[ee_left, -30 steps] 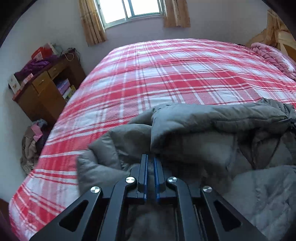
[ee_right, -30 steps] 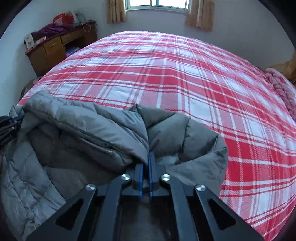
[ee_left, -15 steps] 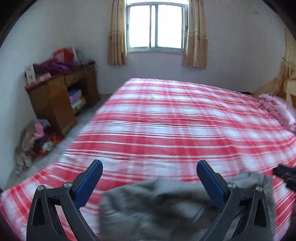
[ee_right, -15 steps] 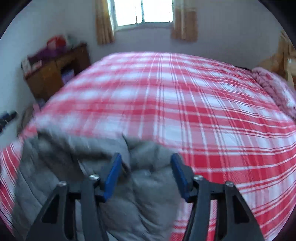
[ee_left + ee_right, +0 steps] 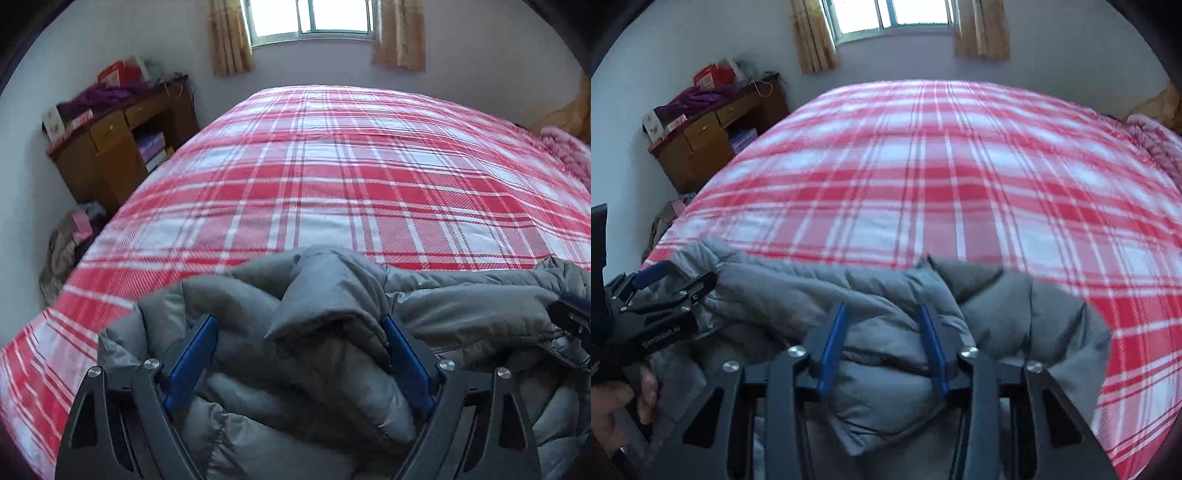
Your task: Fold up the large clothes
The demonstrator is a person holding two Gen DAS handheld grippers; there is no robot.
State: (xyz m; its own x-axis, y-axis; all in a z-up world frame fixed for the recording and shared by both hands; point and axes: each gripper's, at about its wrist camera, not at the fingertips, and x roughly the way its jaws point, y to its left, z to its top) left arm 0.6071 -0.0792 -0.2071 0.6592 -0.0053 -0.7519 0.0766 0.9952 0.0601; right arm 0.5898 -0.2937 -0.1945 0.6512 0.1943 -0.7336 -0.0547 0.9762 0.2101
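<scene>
Both grippers straddle folds of the jacket (image 5: 461, 306) for a new hold: left gripper (image 5: 299, 339) spread wide and just narrowing, right gripper (image 5: 882, 332) closing, perhaps touching cloth already.

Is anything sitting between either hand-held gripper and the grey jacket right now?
Nothing visible. The grey jacket already bulges between the jaws of the left hand-held gripper, and another fold lies between those of the right hand-held gripper.
</scene>
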